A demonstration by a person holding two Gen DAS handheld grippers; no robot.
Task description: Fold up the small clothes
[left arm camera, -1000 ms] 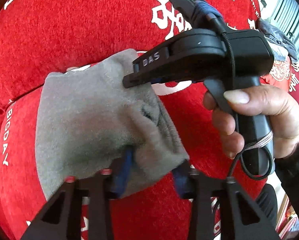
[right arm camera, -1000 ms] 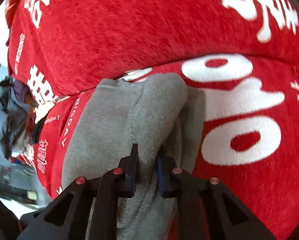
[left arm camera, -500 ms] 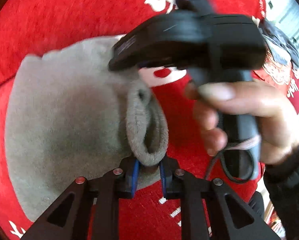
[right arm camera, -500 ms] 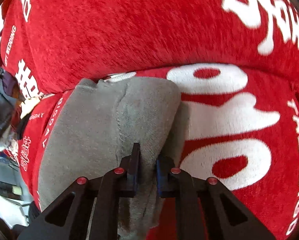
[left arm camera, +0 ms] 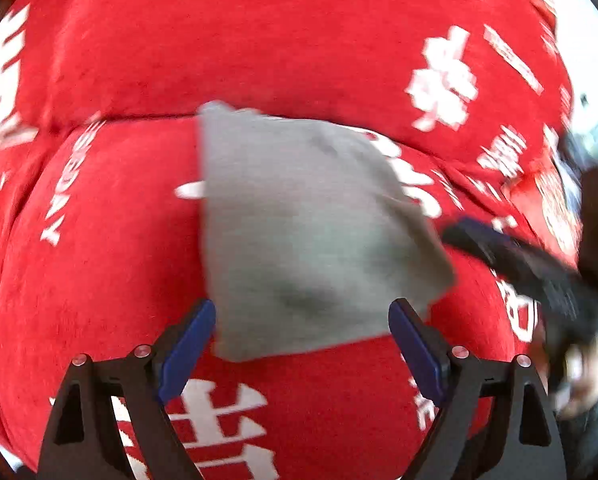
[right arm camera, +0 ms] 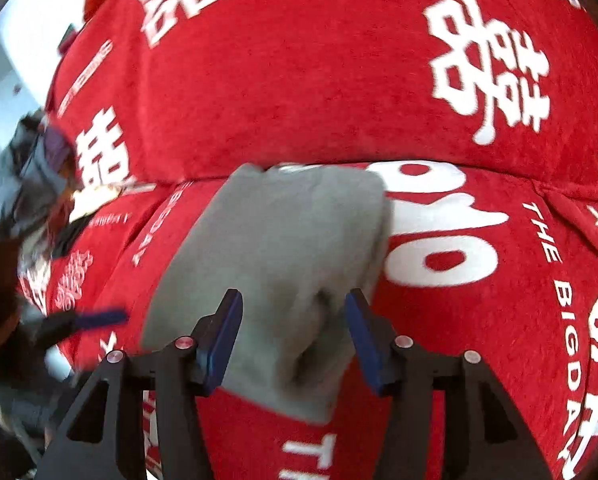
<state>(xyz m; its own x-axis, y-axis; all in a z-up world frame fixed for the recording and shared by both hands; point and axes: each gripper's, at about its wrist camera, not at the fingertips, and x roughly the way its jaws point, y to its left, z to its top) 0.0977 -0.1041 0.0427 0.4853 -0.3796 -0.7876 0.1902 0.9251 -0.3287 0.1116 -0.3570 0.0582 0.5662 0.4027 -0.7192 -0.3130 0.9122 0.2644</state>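
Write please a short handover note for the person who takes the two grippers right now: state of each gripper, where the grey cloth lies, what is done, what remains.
Left gripper: open, holds nothing, its fingers either side of the near edge of the grey cloth.
Right gripper: open, nothing clamped, jaws astride the cloth's near, bunched end.
The grey cloth lies folded on the red cover, just in front of the seam with the back cushion.
Done: cloth folded and released.
Left: maybe flatten the bunched end; a heap of other clothes waits at the far left in the right wrist view.

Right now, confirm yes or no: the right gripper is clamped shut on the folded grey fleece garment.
No: the right gripper stands open, its blue pads apart on either side of the grey fleece garment.
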